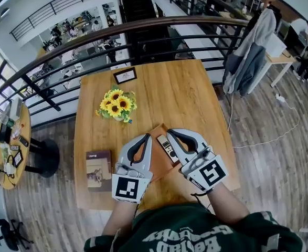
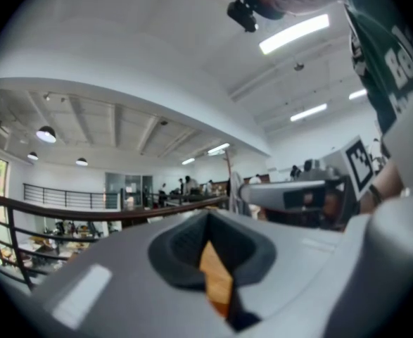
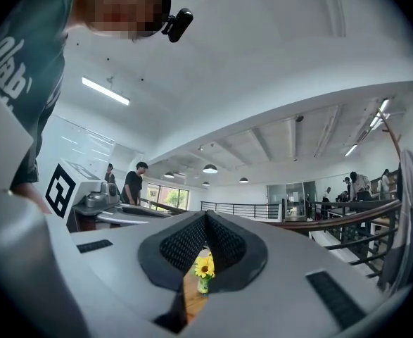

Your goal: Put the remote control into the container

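Both my hand-held grippers are clenched and empty, left hand-held gripper (image 1: 145, 137) and right hand-held gripper (image 1: 170, 132). The remote control (image 1: 167, 147) lies between them, apparently already in the wooden container (image 1: 161, 166). Its long axis runs far-left to near-right, closest to my right one.

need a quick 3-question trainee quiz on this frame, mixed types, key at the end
1. True or false: the right gripper is clamped on the remote control.
2. What stands on the table beyond the wooden container? A) sunflowers in a vase B) a mug C) a laptop
3. Fill in: the book lies on the side of the ___ gripper.
Key: 1 false, its jaws are shut on nothing; 2 A; 3 left gripper.
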The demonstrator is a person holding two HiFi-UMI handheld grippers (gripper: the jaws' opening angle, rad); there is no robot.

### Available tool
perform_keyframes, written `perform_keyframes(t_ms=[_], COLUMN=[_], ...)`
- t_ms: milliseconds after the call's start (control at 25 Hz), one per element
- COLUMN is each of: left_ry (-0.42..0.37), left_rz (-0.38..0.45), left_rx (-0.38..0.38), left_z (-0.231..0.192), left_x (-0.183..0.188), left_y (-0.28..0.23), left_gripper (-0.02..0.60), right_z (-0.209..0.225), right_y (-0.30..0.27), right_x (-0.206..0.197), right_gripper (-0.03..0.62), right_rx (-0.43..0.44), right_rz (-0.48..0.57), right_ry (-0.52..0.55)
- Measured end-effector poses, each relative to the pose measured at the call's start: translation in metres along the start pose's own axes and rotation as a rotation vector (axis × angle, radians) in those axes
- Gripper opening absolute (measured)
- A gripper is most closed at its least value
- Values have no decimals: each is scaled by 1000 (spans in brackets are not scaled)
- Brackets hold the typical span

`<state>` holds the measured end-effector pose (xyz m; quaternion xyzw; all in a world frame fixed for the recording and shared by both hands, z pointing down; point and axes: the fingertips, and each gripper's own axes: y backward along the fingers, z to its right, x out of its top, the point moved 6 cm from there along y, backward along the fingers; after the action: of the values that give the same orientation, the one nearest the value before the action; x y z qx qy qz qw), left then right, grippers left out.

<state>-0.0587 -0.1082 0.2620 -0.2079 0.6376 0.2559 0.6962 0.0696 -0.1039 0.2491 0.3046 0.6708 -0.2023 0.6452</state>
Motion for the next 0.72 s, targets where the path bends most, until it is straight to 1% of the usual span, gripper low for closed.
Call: perform_keyframes(t_ms=[120, 240, 440, 720], left_ry=[-2, -26, -33, -32], left_rz=[7, 19, 31, 35], left_rx=[1, -7, -19, -18], left_z=[2, 6, 14, 16], left_x=[6, 13, 21, 23], left_y=[0, -3, -6, -5], left_gripper=[0, 0, 0, 0], right_z=[2, 2, 3, 6], right_y=[3, 5, 7, 9], right_x=[7, 14, 14, 16], right_gripper=[18, 18, 17, 17], right_rx=[-1, 17, 45, 32], right_rz=[17, 31, 21, 28], right_ry=[12, 17, 12, 9])
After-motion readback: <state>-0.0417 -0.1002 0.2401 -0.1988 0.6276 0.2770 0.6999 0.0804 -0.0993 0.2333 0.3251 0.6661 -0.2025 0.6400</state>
